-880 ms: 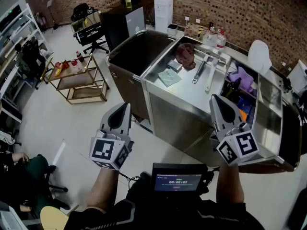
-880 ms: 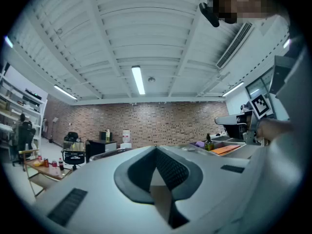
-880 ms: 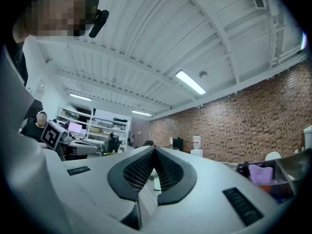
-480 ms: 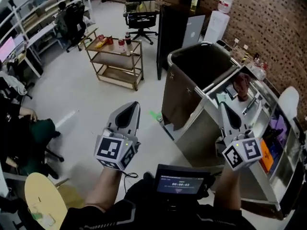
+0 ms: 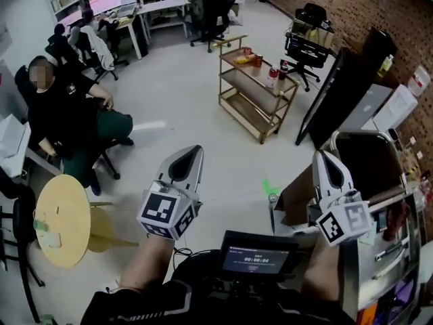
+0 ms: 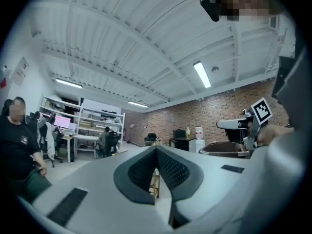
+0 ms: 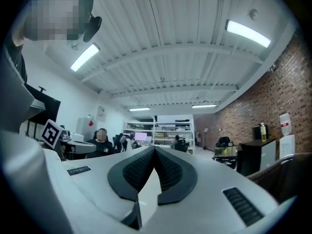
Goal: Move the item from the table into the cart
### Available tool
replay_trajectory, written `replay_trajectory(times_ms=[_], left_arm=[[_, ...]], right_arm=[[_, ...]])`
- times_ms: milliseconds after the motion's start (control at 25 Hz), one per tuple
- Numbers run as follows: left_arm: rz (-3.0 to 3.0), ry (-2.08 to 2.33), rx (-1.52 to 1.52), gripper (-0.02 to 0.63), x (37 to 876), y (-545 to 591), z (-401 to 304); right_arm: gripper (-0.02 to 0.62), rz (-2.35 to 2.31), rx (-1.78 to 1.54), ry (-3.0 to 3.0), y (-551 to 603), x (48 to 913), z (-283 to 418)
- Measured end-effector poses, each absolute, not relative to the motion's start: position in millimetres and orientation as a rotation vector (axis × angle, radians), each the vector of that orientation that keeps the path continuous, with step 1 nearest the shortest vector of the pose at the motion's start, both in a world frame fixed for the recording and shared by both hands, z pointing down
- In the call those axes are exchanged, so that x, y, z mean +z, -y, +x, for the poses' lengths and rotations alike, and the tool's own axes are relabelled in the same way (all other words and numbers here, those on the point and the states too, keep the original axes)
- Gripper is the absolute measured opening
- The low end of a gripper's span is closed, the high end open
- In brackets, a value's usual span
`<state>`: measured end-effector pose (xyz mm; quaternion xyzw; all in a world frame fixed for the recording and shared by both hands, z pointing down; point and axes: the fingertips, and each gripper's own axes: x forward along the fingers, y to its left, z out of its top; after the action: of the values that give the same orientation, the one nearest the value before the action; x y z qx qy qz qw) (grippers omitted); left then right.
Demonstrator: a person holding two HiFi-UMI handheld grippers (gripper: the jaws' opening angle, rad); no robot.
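Observation:
My left gripper [image 5: 191,153] and right gripper [image 5: 324,157] are both held up in front of me, jaws shut, with nothing between them. Both point over open floor. In the left gripper view the left gripper [image 6: 156,148] has its ribbed pads pressed together, and the right gripper [image 7: 154,149] looks the same in its own view. A steel cart with a deep dark bin [image 5: 360,156] stands at the right edge, just past the right gripper. Beside it, a steel surface [image 5: 391,252] carries a dark red item [image 5: 399,217] and some tools.
A wooden trolley [image 5: 254,91] with cans stands ahead on the floor. A seated person [image 5: 70,117] and a round yellow table [image 5: 61,219] are on the left. Office chairs and desks line the back. A small screen [image 5: 257,256] sits at my chest.
The head view has swung left, away from the steel cart and counter towards the open floor and desks. Both grippers kept their pose and stayed shut.

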<state>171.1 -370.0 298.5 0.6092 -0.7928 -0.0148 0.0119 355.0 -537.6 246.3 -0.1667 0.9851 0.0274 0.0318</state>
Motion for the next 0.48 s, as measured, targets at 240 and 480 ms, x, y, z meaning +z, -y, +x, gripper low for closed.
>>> replay_trajectory(times_ms=[240,480], left_arm=[[1.57,2.692,-0.013,0.003,302,305,65],[1.239,2.857,0.013,0.003,316,190,-68]], right_arm=[[0.0,-0.267,0.172,-3.032,526,247,205],[0.0,0.094,0.069,-3.038,457,260,15]])
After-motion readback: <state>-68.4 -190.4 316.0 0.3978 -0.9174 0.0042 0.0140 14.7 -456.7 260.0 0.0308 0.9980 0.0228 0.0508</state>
